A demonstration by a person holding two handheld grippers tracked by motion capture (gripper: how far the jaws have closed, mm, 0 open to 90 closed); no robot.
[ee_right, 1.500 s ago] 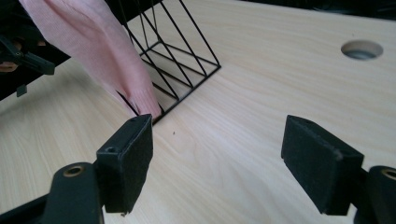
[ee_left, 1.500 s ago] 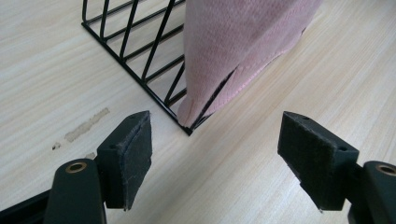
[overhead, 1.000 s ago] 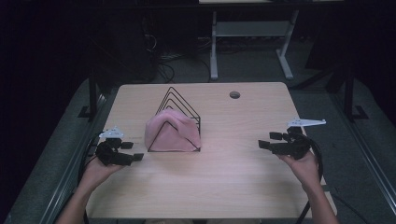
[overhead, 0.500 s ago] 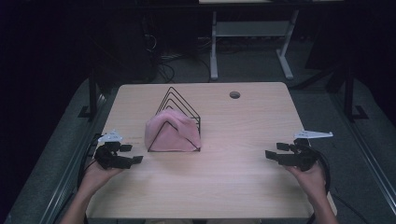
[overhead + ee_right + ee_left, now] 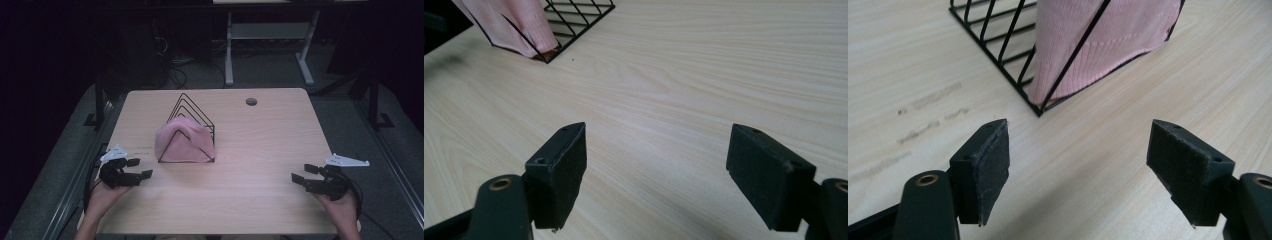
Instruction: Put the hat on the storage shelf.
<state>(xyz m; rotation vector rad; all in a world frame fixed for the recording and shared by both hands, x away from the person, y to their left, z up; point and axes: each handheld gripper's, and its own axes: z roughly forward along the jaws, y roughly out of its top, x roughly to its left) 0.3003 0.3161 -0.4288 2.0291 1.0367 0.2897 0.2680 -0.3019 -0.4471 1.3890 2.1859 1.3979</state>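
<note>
At the left edge of a light wooden table (image 5: 260, 150), a person's left hand (image 5: 102, 197) is holding the left gripper (image 5: 139, 168) low over the tabletop, its jaws standing wide apart with nothing between them. In the left gripper view the two black pads (image 5: 990, 167) are framing bare wood, with faint grey smudges (image 5: 928, 115) marking the surface off to their left, and the near corner of the rack is lying just ahead of them.

Toward the middle of the table, a black wire rack (image 5: 192, 112) of triangular dividers is standing upright, and a pink knitted cloth (image 5: 185, 142) is sitting draped over and within its front dividers, reaching down to the rack's base. The left gripper view is showing the cloth's (image 5: 1108, 45) ribbed hem pressing against the wire rack (image 5: 998, 45) near its corner. Behind and to the right, a small round hole (image 5: 251, 101) is showing in the tabletop.

At the right edge, the person's right hand (image 5: 345, 210) is holding the right gripper (image 5: 302, 173) near the table's front corner, well apart from the rack. Its jaws, too, are spread wide and gripping nothing; the right gripper view is showing its pads (image 5: 569, 170) over bare wood grain, with the pink cloth (image 5: 509, 22) and wire rack (image 5: 579, 12) lying far off at the upper left.
</note>
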